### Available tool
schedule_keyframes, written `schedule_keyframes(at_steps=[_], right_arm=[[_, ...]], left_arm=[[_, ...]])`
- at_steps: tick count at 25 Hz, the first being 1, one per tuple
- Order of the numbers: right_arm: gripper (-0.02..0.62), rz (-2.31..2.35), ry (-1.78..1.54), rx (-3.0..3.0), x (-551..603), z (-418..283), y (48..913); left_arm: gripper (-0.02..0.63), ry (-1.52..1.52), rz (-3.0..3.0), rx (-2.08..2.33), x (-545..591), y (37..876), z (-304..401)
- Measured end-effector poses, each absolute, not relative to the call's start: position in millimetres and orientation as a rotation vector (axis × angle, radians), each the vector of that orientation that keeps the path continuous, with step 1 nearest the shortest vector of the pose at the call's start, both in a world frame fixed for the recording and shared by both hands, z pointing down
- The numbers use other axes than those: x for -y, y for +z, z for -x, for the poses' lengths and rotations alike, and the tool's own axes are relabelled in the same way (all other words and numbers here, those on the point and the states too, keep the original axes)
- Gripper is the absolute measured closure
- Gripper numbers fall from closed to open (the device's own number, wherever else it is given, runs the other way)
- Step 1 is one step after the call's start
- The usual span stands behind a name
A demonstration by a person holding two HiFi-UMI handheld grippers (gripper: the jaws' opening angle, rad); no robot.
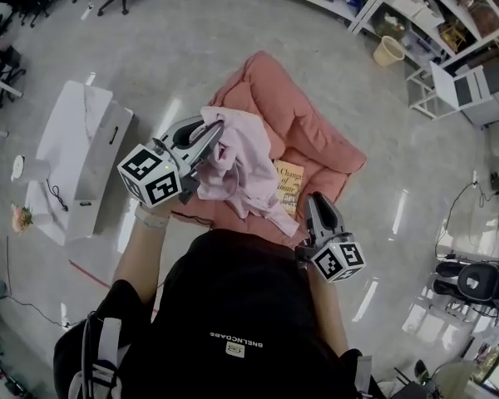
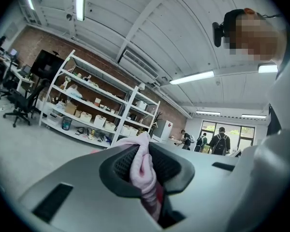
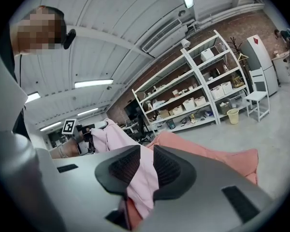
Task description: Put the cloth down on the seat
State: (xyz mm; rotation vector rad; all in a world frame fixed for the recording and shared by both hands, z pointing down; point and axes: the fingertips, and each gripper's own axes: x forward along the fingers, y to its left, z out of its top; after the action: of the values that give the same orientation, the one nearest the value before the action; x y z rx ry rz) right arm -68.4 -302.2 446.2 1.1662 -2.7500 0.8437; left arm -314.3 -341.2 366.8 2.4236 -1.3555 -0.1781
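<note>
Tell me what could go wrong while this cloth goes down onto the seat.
1. A book lies on the salmon seat right under the pink cloth; the cloth may land on it and hide it.
2. The left gripper and right gripper each clamp a bunched part; releasing one first could leave the cloth dangling in a heap.
3. The cloth hangs close to the seat's near edge, so part may slide onto the floor.

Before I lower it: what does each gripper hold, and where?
Both grip the cloth: left gripper a bunched end, right gripper the opposite end.
</note>
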Motion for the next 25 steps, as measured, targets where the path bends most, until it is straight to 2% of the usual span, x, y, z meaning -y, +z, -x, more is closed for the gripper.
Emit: schedule_keyframes(at_steps=[5, 17, 25], right_arm=[[0.494, -1.135, 0.834, 2.743, 311, 81, 454], [0.494, -1.073, 0.825, 2.698, 323, 96, 476], [0.494, -1.061, 0.832, 2.641, 318, 106, 498]], left_arm=[[0.552, -0.103, -2.426, 1.333, 340, 393, 310], [0.551, -0.135, -2.345, 1.235, 353, 453, 295], [0.551, -0.021, -2.303, 1.171, 354, 522, 285]])
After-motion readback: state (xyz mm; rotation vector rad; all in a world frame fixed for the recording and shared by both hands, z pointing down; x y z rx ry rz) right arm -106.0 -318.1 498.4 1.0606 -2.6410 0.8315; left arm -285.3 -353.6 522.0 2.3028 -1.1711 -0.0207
